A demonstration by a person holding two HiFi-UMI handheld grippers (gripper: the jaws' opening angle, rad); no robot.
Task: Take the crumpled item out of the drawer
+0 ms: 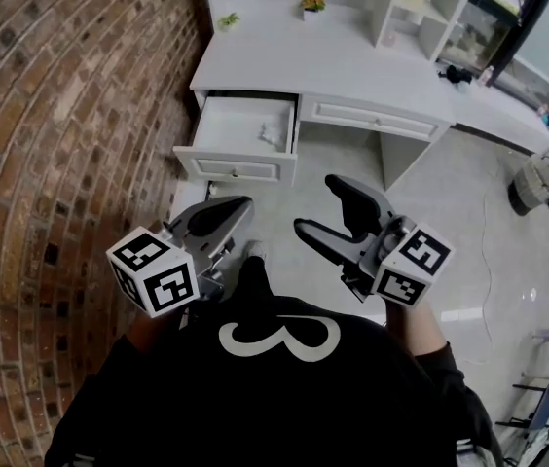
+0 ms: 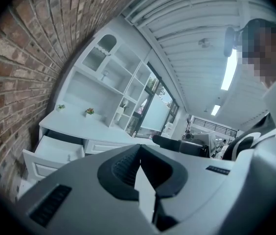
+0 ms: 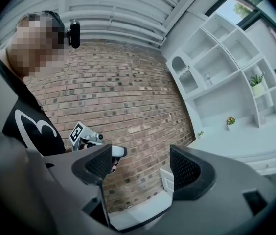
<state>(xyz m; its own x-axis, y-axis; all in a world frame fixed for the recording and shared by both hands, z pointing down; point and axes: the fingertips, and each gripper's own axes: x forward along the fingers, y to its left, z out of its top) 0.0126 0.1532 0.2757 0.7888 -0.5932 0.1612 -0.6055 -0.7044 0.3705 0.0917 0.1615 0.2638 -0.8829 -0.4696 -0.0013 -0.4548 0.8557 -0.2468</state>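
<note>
Right gripper (image 1: 318,204): jaws wide apart, nothing between them. Left gripper (image 1: 240,207): jaws together, empty. Both hang well clear of the open drawer (image 1: 236,168) at the left end of the desk (image 1: 352,66). The crumpled item (image 1: 273,134) lies against the drawer's right wall, apparently toward the front corner; its material is too small to tell. Bring the right gripper down from above, clear of the drawer front. Straddle the item's bulk and close gently.

Our right gripper (image 3: 140,165) has its jaws wide apart, with the brick wall (image 3: 128,92) showing through the gap. We see our left gripper (image 3: 117,152) beyond the left jaw, and white shelves (image 3: 216,72) with a small potted plant (image 3: 231,121) on the right.
</note>
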